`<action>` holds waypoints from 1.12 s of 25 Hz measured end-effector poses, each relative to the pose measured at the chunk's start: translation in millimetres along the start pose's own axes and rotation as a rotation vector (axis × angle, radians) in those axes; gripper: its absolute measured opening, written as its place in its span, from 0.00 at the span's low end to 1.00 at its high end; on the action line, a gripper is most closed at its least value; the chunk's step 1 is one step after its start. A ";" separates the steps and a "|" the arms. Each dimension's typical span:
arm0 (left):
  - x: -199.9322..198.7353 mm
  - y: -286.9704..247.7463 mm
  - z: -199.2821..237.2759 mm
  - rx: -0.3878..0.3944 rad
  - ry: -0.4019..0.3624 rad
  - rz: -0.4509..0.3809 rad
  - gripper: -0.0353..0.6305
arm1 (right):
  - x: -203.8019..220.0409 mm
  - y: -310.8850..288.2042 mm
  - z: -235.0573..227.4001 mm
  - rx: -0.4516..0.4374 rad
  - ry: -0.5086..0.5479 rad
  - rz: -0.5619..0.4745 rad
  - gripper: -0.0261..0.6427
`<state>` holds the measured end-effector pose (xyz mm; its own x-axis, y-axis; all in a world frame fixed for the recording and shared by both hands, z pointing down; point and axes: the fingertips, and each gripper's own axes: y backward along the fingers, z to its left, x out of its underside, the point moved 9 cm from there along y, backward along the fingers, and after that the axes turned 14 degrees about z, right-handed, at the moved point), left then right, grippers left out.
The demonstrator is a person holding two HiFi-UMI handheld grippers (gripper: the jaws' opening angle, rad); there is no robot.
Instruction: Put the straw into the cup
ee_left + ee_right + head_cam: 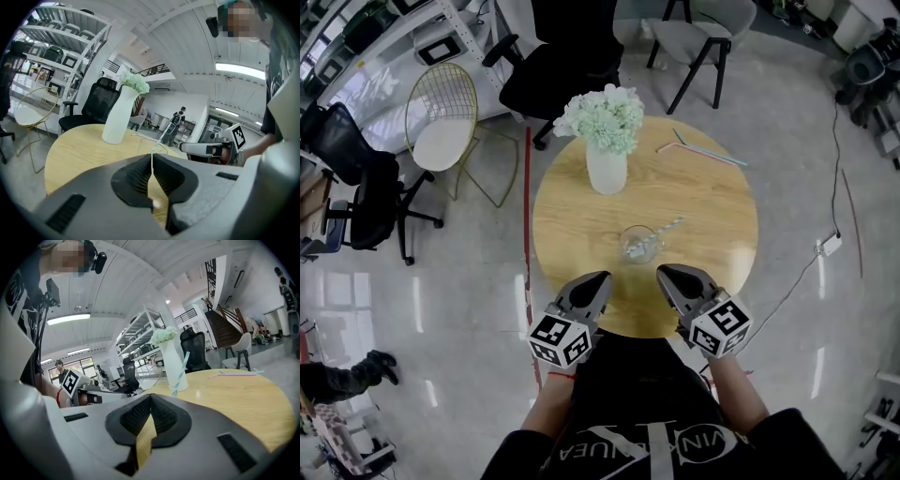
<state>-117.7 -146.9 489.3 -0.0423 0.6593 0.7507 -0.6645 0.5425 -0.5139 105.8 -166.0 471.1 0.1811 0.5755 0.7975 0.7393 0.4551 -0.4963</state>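
A clear glass cup (637, 246) stands on the round wooden table (722, 234), a little in front of its middle. A pale blue striped straw (668, 227) sits in the cup and leans out to the right. My left gripper (598, 278) and right gripper (667, 272) hover side by side over the table's near edge, just short of the cup. Both are shut with nothing between their jaws. In the left gripper view the cup (151, 146) and straw (164, 133) show just past the shut tips (151, 154). The right gripper view shows the straw (181, 370) in front of the vase.
A white vase of pale flowers (607, 164) stands behind the cup. Two more straws (703, 148) lie at the table's far right. Around the table stand a wire chair (441, 117), a black office chair (558, 70) and a grey chair (703, 37).
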 end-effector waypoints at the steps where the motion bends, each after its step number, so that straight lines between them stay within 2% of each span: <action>1: -0.2 1.1 -2.0 0.001 -0.003 -0.004 0.08 | 0.0 1.0 2.4 -0.003 0.005 0.002 0.04; 14: 6.2 14.8 -28.6 0.025 -0.033 -0.042 0.08 | 7.2 16.4 32.0 -0.027 0.053 0.007 0.04; 28: 12.4 26.8 -53.4 0.025 -0.055 -0.063 0.08 | 12.6 36.1 47.9 -0.036 0.058 -0.021 0.04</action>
<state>-96.2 -96.4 462.6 -0.0401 0.5940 0.8035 -0.6857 0.5685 -0.4545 103.7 -109.7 446.8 0.2022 0.5250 0.8267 0.7659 0.4413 -0.4676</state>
